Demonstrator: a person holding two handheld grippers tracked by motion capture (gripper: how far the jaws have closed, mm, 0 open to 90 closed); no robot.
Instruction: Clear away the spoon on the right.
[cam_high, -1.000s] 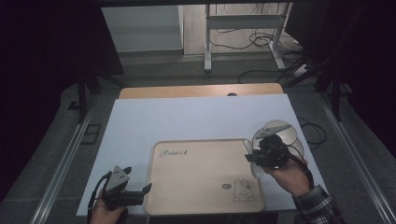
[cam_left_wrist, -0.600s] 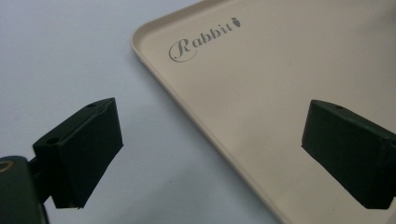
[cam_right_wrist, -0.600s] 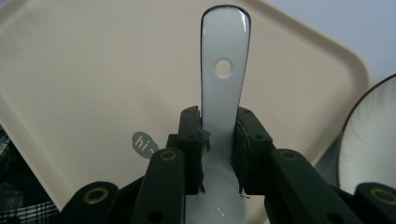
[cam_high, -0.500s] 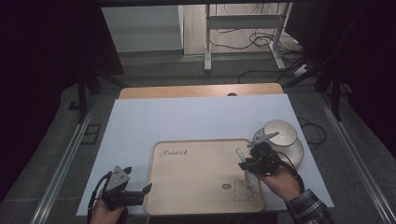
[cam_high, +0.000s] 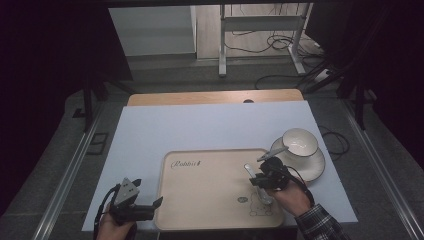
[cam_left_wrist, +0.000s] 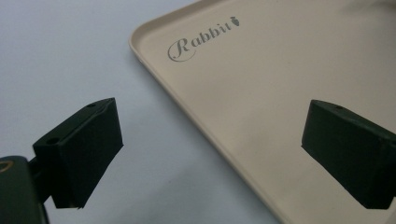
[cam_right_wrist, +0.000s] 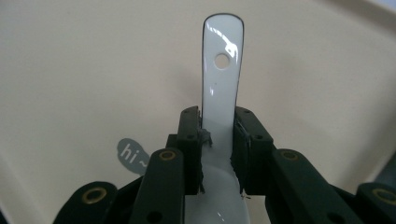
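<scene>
The right claw (cam_right_wrist: 218, 149) pinches a white ceramic spoon (cam_right_wrist: 222, 74) by the lower part of its handle, one jaw on each long edge. This edge grip likely keeps the glossy handle from rotating. The handle end, pierced by a small round hole, projects beyond the jaws toward 12 o'clock in the right gripper view. In the high view the spoon (cam_high: 248, 169) is over the beige tray (cam_high: 200, 200), in the tray's 3 o'clock region, near its printed rabbit figure. Whether the bowl of the spoon touches the tray cannot be determined; the claw and hand cover it.

The left claw (cam_left_wrist: 224, 149) is spread wide and holds nothing. Its jaws straddle the tray's left rim (cam_left_wrist: 187, 112), one over the white tabletop (cam_left_wrist: 56, 46), the other over the tray surface. This position would suit steadying the tray, as a judgement only.

A white cup (cam_high: 300, 141) stands on its saucer (cam_high: 312, 167) at 3 o'clock of the tray, on the tabletop just beyond the right rim. The cup's interior is not readable. The "Rabbit" lettering (cam_left_wrist: 201, 39) marks the tray's far left corner; a "hi" bubble (cam_right_wrist: 130, 156) is partly hidden behind the right claw.
</scene>
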